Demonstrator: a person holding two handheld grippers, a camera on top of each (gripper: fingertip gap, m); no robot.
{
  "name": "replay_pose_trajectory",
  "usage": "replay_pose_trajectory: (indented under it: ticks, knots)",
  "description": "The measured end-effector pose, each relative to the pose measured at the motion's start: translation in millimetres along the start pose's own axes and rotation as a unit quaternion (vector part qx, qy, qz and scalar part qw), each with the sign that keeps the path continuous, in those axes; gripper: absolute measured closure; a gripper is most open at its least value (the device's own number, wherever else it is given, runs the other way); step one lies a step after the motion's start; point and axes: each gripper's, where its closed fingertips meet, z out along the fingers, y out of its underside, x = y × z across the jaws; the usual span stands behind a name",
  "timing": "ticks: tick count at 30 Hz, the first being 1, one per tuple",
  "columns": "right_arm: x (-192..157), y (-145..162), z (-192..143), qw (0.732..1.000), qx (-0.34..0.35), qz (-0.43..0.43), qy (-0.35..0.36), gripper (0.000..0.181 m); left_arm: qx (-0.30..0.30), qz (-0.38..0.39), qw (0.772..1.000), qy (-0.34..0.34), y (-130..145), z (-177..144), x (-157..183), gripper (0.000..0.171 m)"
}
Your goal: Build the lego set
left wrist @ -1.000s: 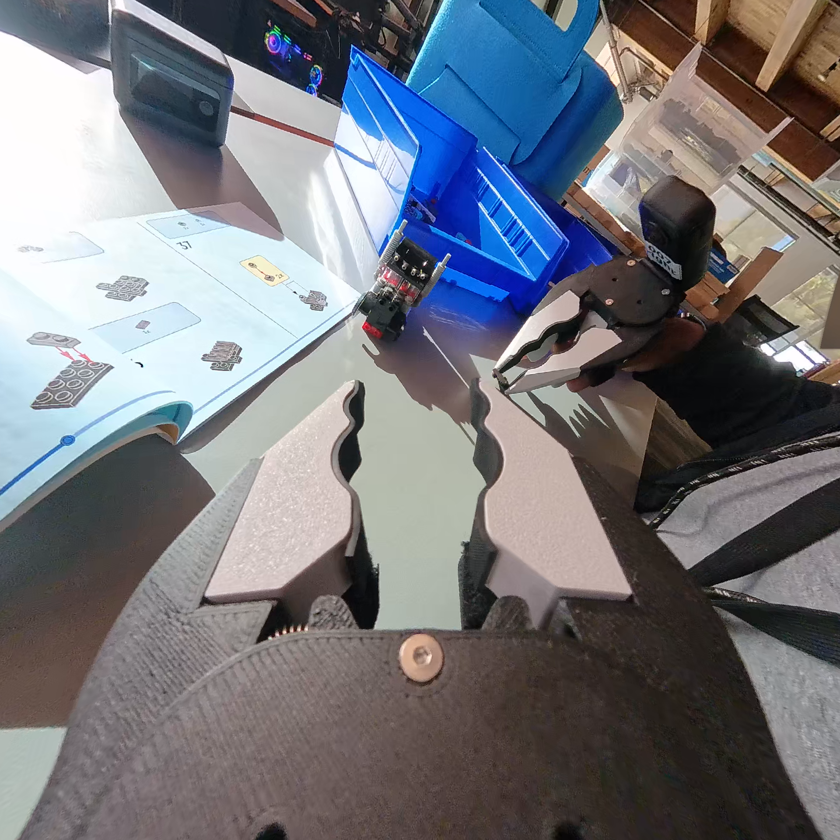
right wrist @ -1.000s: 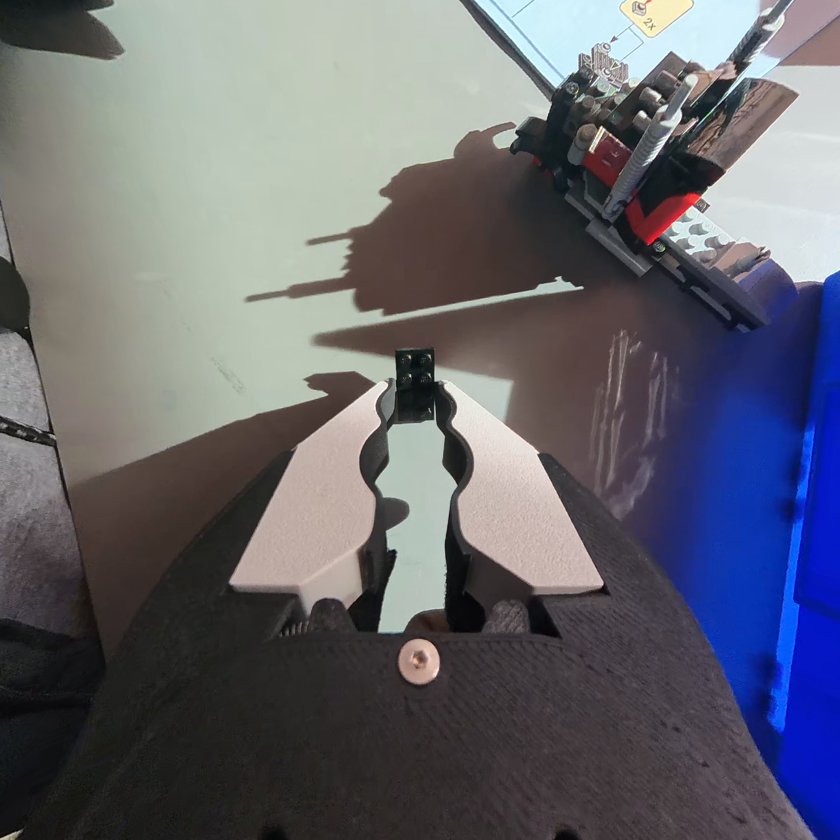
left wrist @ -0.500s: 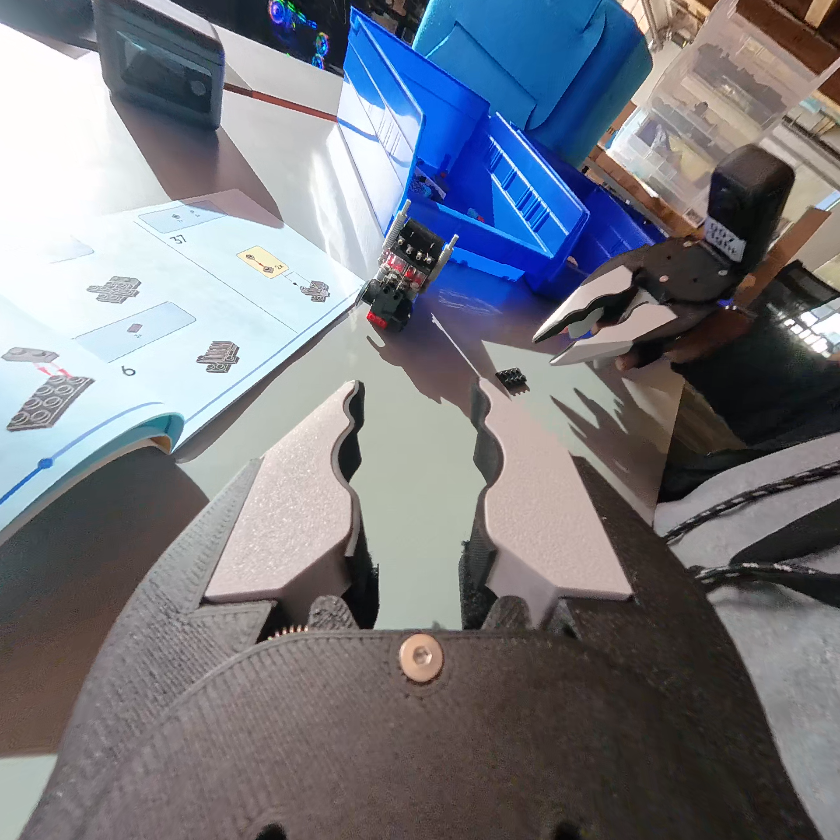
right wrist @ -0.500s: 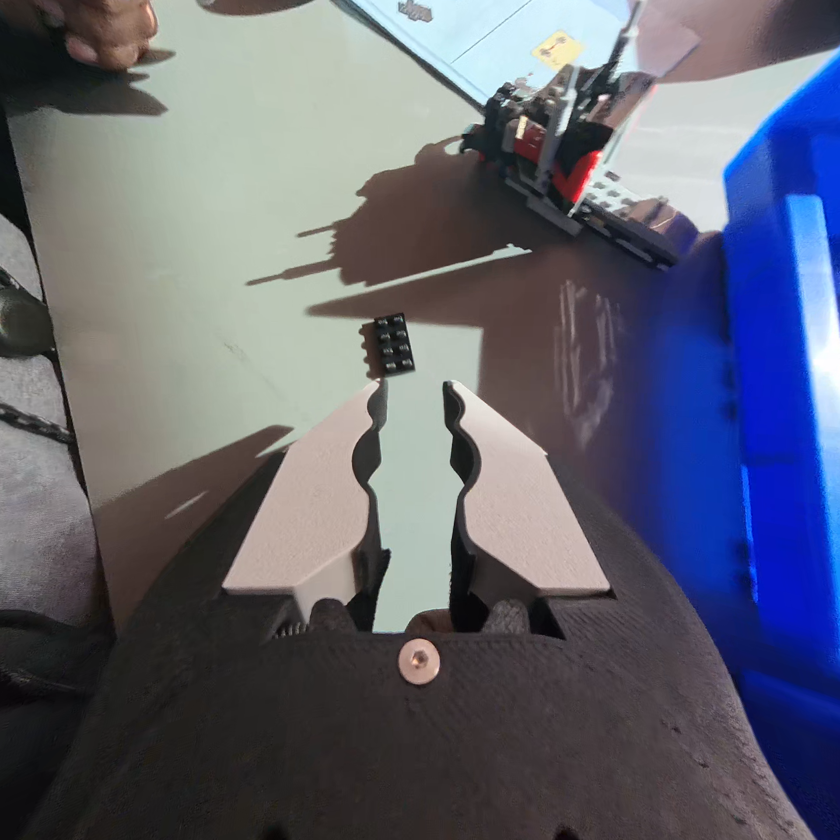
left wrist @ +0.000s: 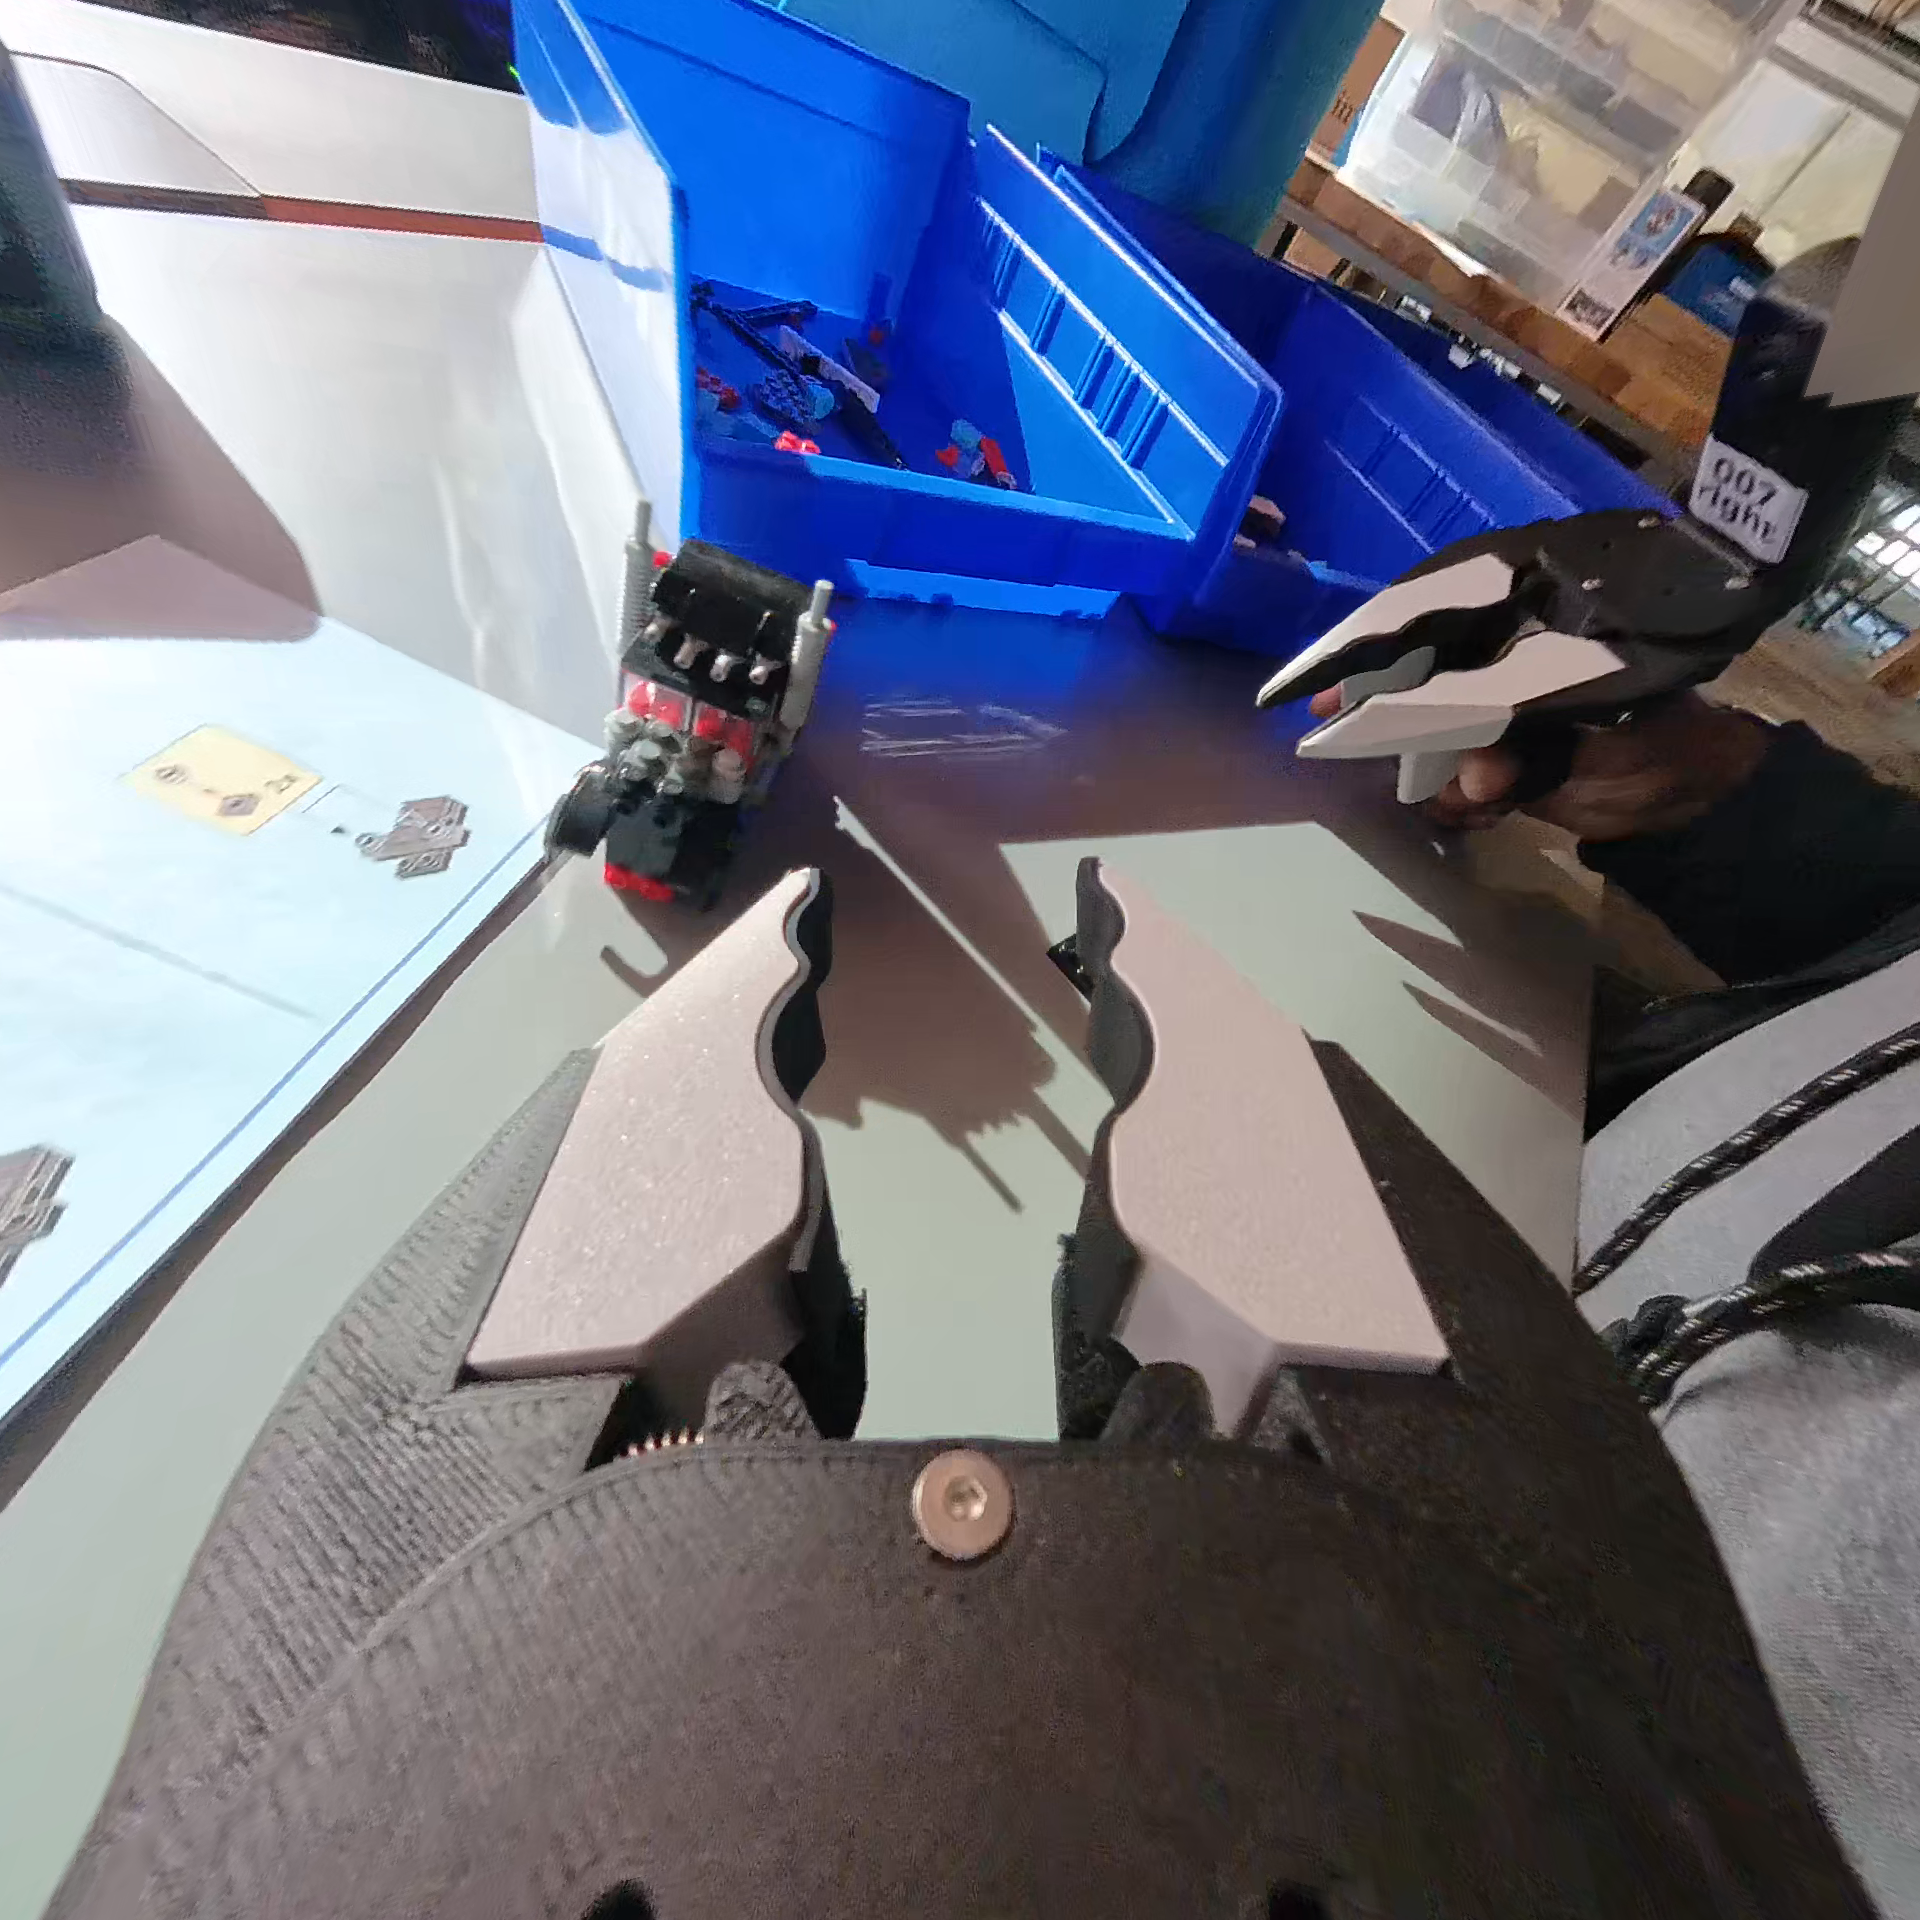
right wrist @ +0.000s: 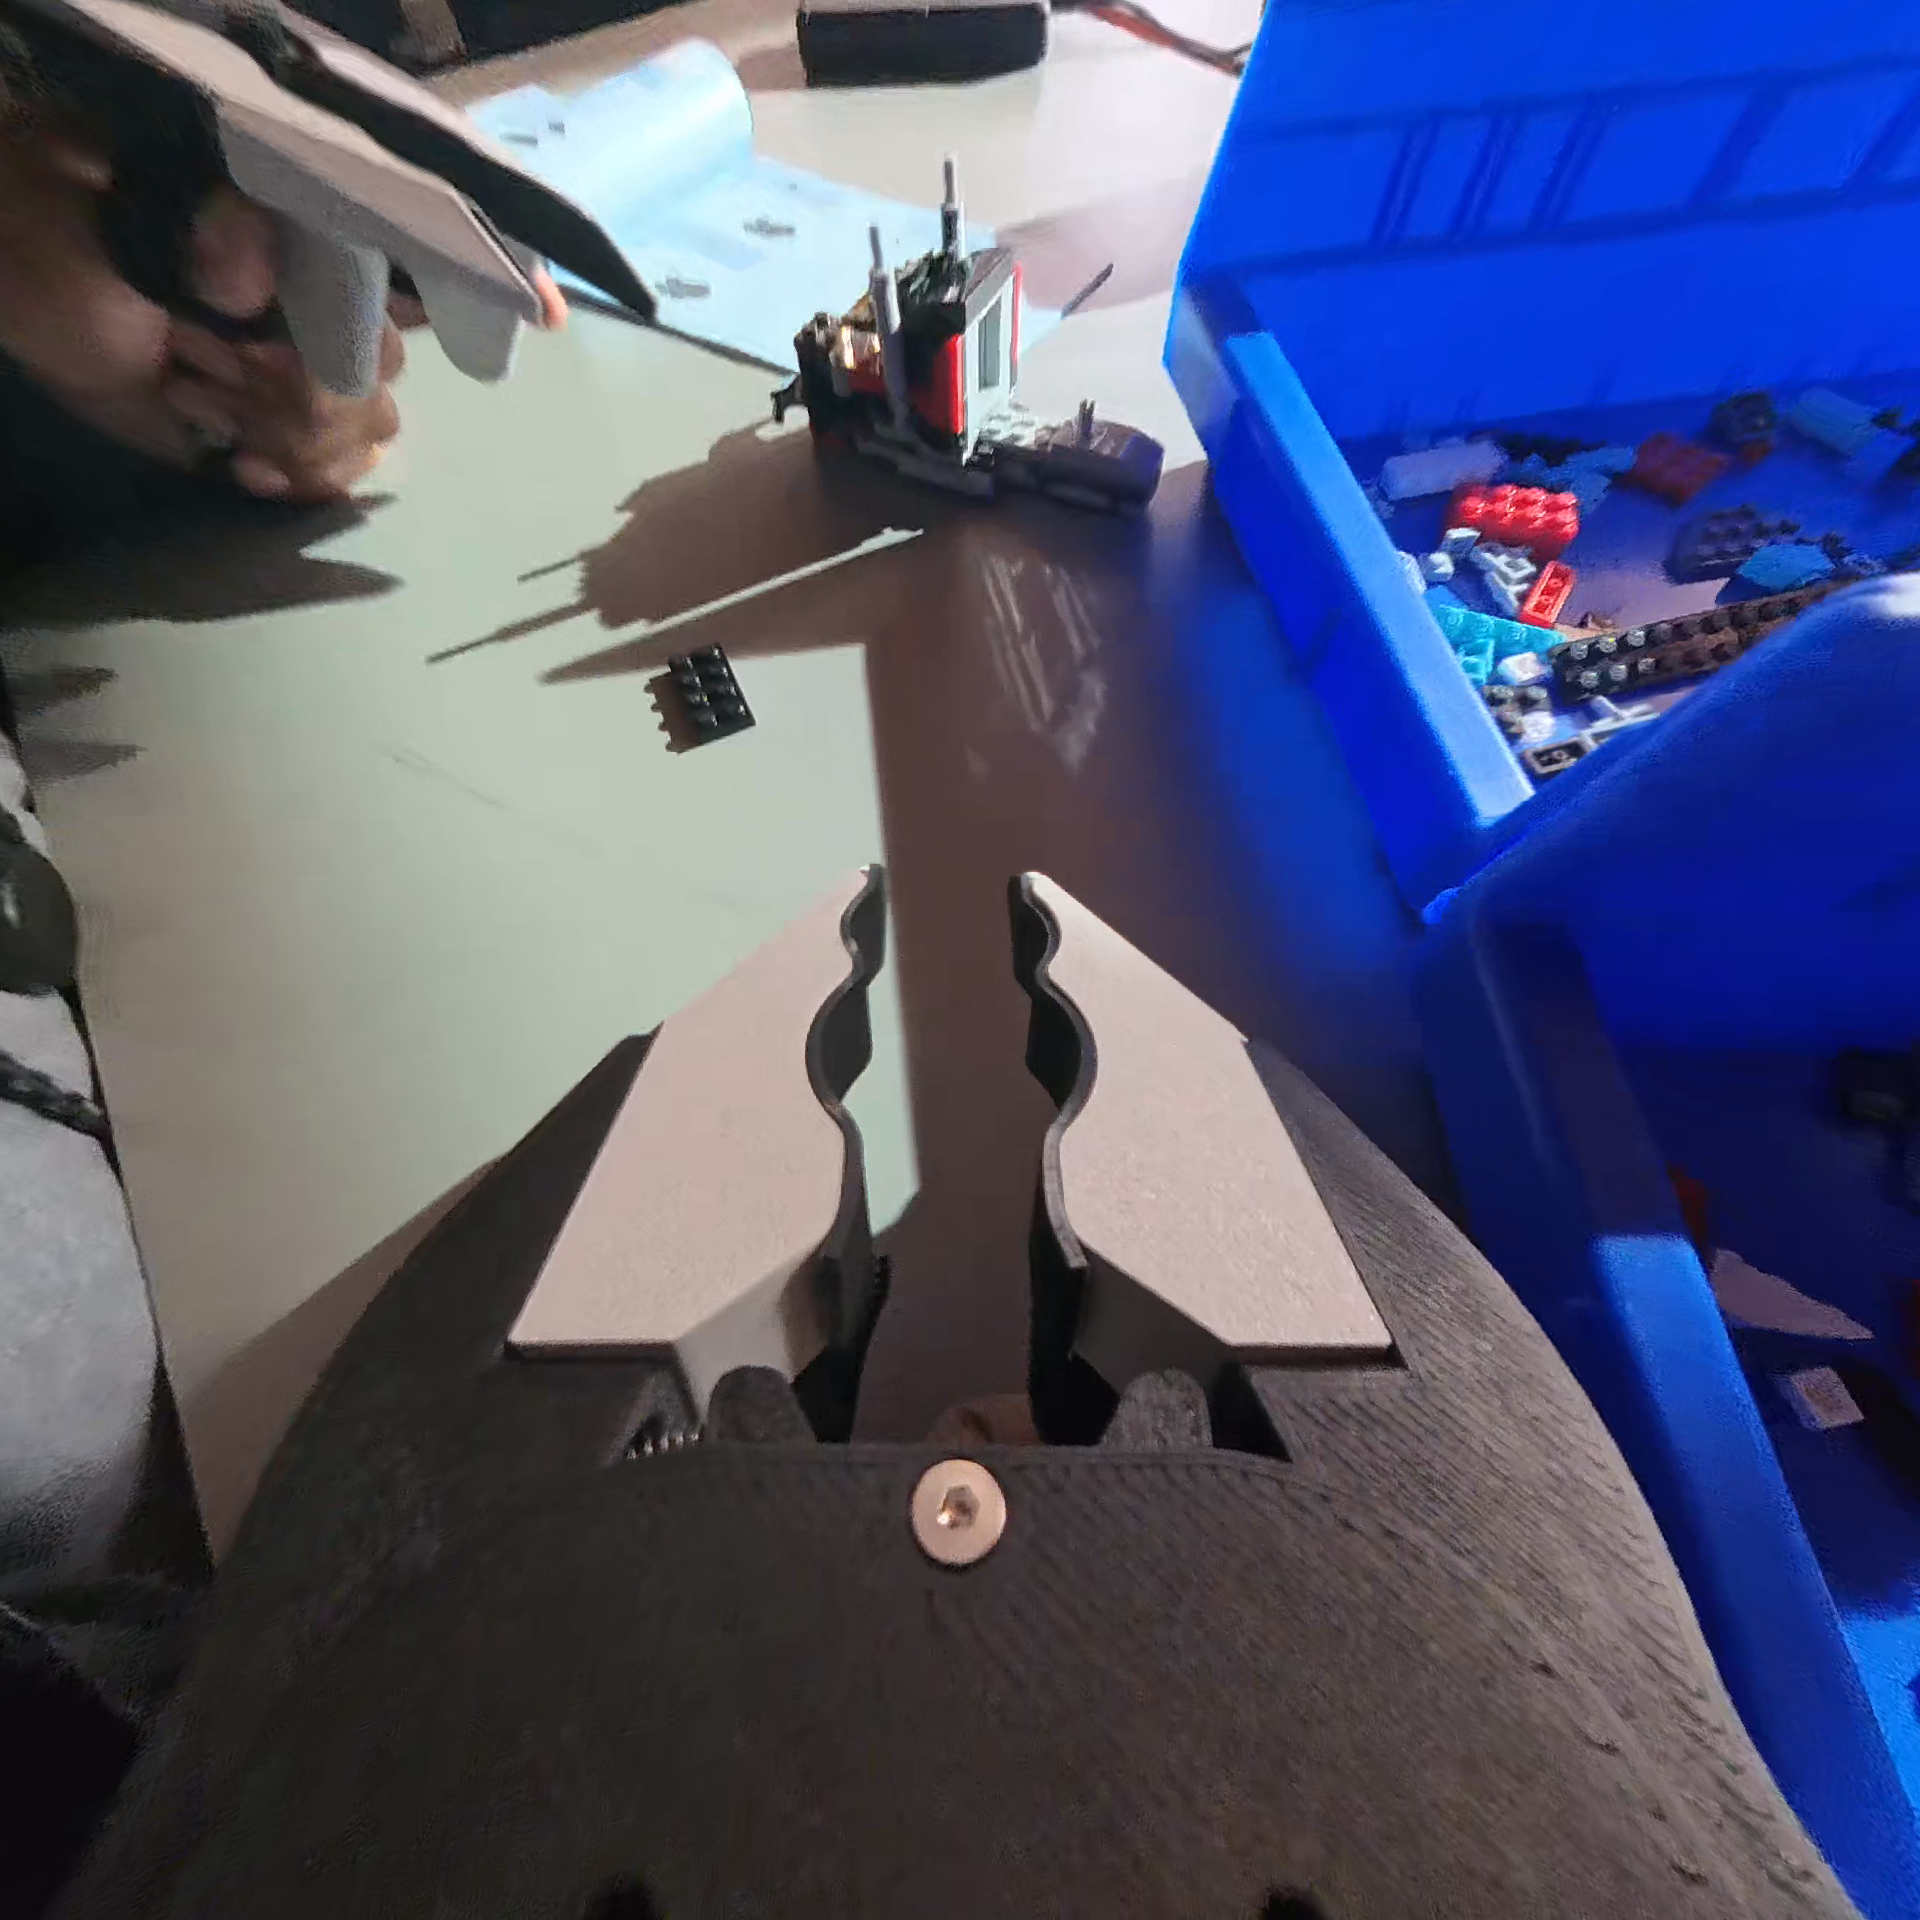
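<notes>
here both tongs gape empty: the left gripper (left wrist: 951, 894) and right gripper (right wrist: 948, 894) hover over the table (right wrist: 343, 883). the black plate (right wrist: 703, 698) lies loose there, near the half-built truck (right wrist: 935, 374) beside the blue bin (right wrist: 1351, 582).

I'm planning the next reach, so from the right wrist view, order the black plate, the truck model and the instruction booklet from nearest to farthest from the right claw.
From the right claw:
1. Black plate, lying flat on the table, ahead and slightly left.
2. Truck model, farther ahead, beside the blue bin.
3. Instruction booklet, behind the truck, far left.
</notes>
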Motion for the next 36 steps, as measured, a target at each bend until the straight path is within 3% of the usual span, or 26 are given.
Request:
replay_pose_trajectory:
  ticks: [9,23,36]
  knots:
    - [-7,7,4,0.999,-0.022,-0.031,-0.01,0.157,-0.033,0.015,0.999,-0.029,2,28,-2,0.124]
    - [3,6,3,0.999,-0.021,0.029,-0.026,0.161,-0.052,0.023,0.997,-0.055,6,31,-7,0.125]
    - [6,10,6,0.999,-0.034,0.03,-0.014,0.161,-0.074,0.032,0.995,-0.061,12,35,-7,0.124]
